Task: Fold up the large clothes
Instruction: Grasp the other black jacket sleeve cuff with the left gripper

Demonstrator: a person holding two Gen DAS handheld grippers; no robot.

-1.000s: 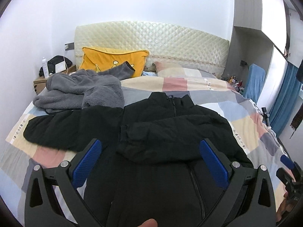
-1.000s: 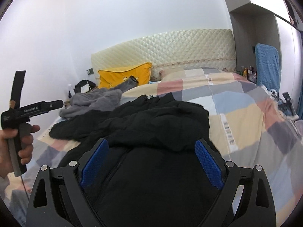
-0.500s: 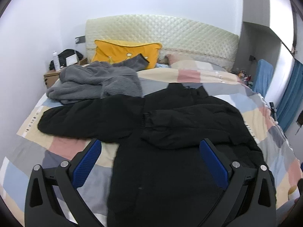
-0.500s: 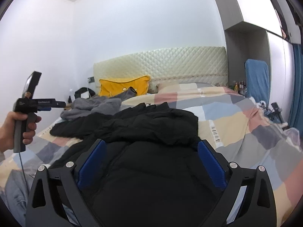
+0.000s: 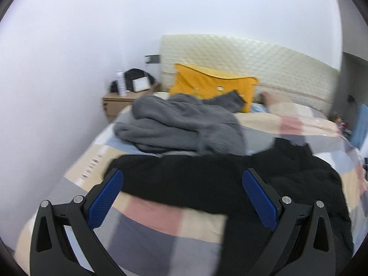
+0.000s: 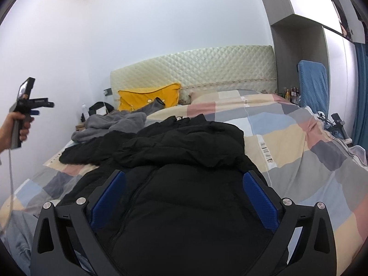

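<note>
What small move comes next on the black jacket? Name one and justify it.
Probably bring the left claw down onto the black jacket's outstretched sleeve and close on it. That sleeve lies flat across the quilt, unfolded, while the other sleeve is already folded over the body. The right claw is opening, with nothing gripped.

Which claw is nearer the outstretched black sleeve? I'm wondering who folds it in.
Left. The left claw is open right over the sleeve; the right claw, jaws opening, sits over the black jacket body, sleeve off to its left.
</note>
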